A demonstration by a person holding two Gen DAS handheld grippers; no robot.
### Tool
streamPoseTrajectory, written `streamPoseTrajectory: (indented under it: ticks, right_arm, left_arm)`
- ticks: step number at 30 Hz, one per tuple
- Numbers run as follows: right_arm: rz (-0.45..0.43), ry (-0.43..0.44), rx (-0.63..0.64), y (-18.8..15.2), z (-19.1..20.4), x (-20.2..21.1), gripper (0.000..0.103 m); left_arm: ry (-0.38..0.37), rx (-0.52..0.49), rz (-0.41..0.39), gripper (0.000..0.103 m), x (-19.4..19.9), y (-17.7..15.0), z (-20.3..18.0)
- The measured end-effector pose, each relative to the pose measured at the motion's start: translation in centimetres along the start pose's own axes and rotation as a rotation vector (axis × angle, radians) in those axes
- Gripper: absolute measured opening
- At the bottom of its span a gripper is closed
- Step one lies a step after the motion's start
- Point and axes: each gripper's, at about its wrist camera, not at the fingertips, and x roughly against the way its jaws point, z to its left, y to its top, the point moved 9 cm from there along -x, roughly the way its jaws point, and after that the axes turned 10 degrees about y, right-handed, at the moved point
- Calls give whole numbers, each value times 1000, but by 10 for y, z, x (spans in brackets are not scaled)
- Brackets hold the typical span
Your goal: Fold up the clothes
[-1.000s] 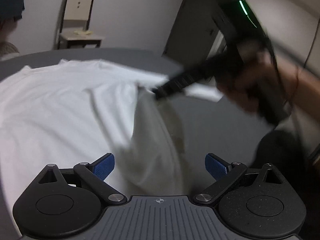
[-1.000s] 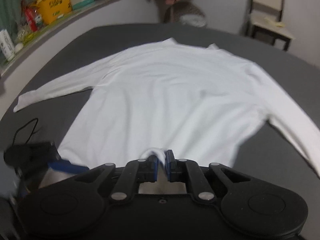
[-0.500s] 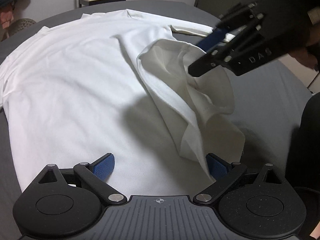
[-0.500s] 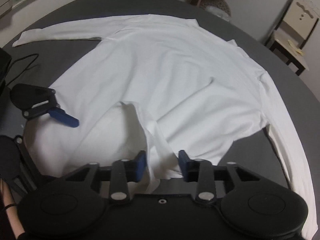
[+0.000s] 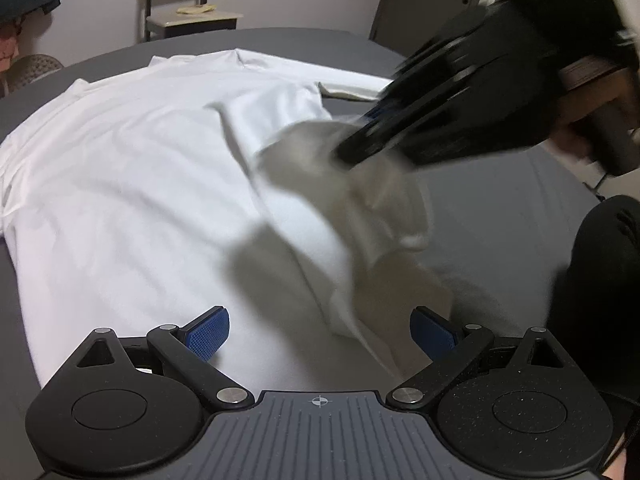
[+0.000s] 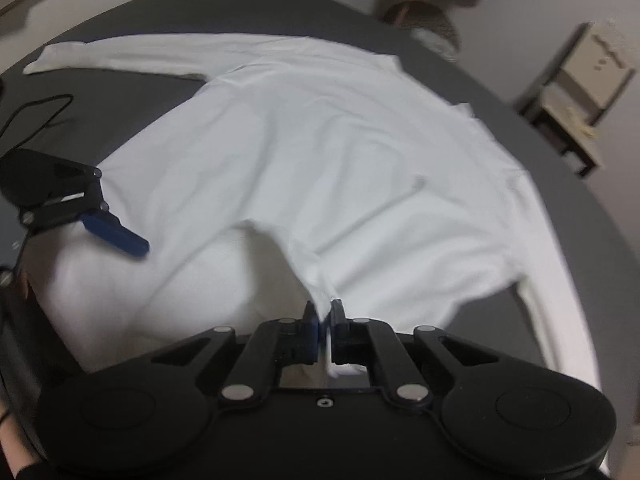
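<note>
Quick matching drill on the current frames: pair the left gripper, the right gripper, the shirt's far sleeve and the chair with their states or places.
Things:
1. left gripper
2. right gripper
3. far sleeve
4. chair

States or places:
A. beyond the grey surface, by the wall
B. jaws wide apart, holding nothing
C. lying flat and outstretched
D. clamped on a pinch of the white shirt

Pairs: 1-B, 2-D, 3-C, 4-A

We count one white long-sleeved shirt (image 6: 328, 152) on one dark grey table (image 6: 132, 120), two grippers, the left (image 5: 320, 330) and the right (image 6: 325, 314), one chair (image 5: 180, 4), and one black cable (image 6: 38, 110).
</note>
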Motion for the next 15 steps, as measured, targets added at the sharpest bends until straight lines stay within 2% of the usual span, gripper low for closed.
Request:
streamPoseTrajectory:
  ticks: [4,7,10,15]
  right_arm:
    - [30,-82,-40,-40,-12,54,6]
    - [75,-153,-84,-88,-26,90,3]
    - [148,-195,-133,-128,-39,101,2]
    - [257,-162,-242,-164,-57,74,2]
  left_arm:
    - [38,-50,20,98,-2,-5,1]
    - [41,-131,47,98,-6,-11,-8]
    - [22,-204,90,98,-10,-19,-19]
    - [52,-275,133,98,-16,-33,-23]
